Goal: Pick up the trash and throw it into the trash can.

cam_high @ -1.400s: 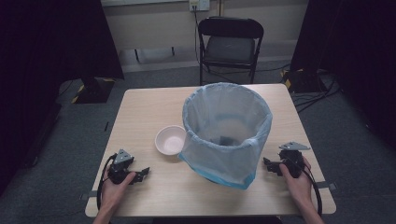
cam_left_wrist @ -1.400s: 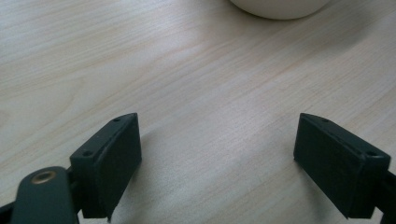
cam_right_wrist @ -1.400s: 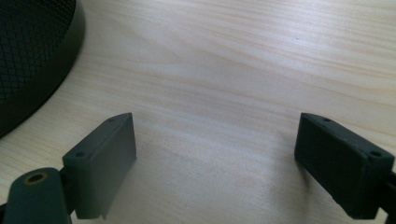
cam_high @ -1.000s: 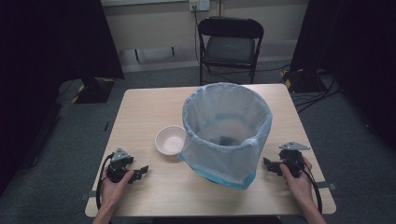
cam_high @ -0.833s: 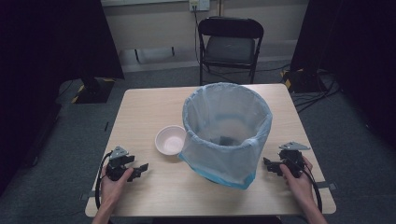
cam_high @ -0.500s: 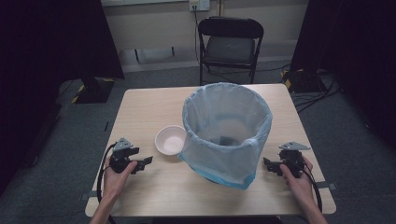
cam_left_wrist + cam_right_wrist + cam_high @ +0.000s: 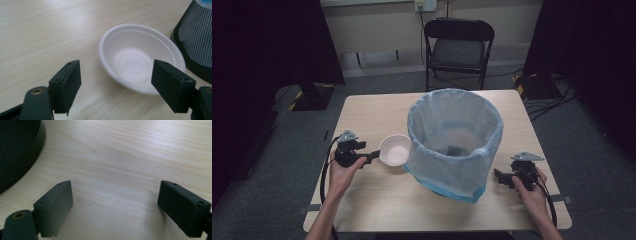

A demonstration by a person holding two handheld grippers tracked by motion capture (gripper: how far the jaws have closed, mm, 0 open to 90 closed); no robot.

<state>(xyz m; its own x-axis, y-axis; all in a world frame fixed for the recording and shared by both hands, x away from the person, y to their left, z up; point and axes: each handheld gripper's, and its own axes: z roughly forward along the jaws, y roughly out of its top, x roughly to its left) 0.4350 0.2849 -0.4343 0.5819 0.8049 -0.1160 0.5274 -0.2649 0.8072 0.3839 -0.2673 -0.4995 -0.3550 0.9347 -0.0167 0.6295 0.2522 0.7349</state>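
A white bowl (image 7: 394, 149) sits empty and upright on the wooden table (image 7: 372, 110), just left of a black mesh bin (image 7: 454, 145) lined with a pale blue bag. My left gripper (image 7: 373, 155) hovers at the bowl's left side, open. Its jaws have just been closing a little, and nothing is pressed between them. In the left gripper view the bowl (image 7: 140, 57) lies just ahead of the left gripper (image 7: 117, 75), with the bin's mesh (image 7: 197, 40) at the right. My right gripper (image 7: 498, 176) rests open by the bin's right base. In its own view the right gripper (image 7: 115, 192) frames bare wood.
A black folding chair (image 7: 459, 45) stands behind the table's far edge. The bin's dark mesh base (image 7: 15, 150) curves in at the upper left of the right gripper view. Some dark items lie at the bottom of the bin.
My left gripper has lifted and moved away from the near edge and to the right, up to the bowl's left rim. The right gripper, the bowl and the bin have stayed put.
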